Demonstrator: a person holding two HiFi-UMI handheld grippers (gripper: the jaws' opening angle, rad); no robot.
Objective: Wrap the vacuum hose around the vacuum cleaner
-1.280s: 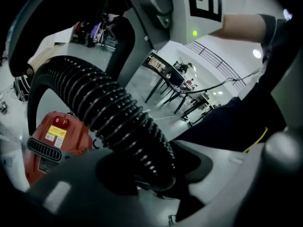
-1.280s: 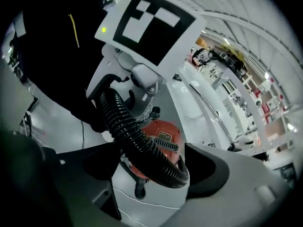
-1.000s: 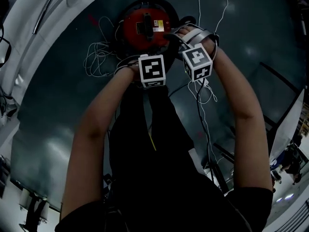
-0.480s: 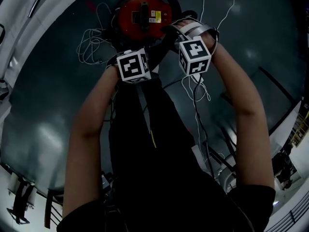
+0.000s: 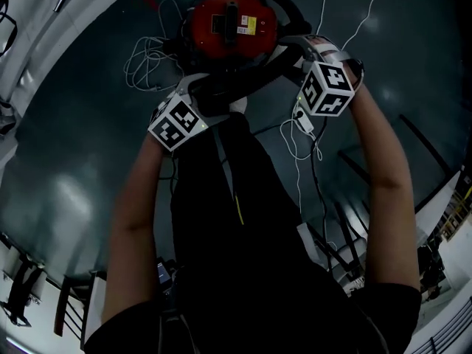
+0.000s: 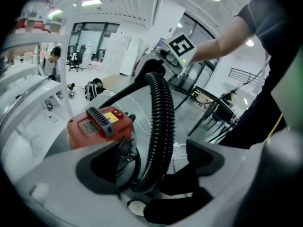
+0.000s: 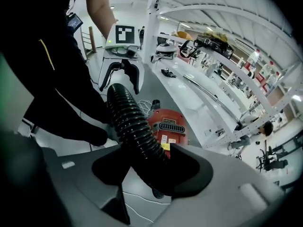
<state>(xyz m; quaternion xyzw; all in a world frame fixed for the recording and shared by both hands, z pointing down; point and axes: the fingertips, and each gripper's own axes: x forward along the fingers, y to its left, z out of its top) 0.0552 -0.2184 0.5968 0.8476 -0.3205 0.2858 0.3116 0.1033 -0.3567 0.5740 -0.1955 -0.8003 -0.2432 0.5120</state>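
Vacuum cleaner (image 5: pixel 233 22) — yellow label (image 5: pixel 251 25), print unreadable.

Before you the round red vacuum cleaner (image 5: pixel 232 24) stands upright, and the black ribbed plastic hose (image 5: pixel 251 80) bends in an arc along its near side, lifted up.

Red vac (image 5: pixel 228 24), black ribbed hose (image 6: pixel 160 122), b/w cubes (image 5: pixel 177 122)

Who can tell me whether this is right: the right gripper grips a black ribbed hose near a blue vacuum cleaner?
No. The vacuum cleaner is red, not blue, as the right gripper view shows. The rest holds: the fingers of the right gripper, which have just been closing, grip the black ribbed hose between them.
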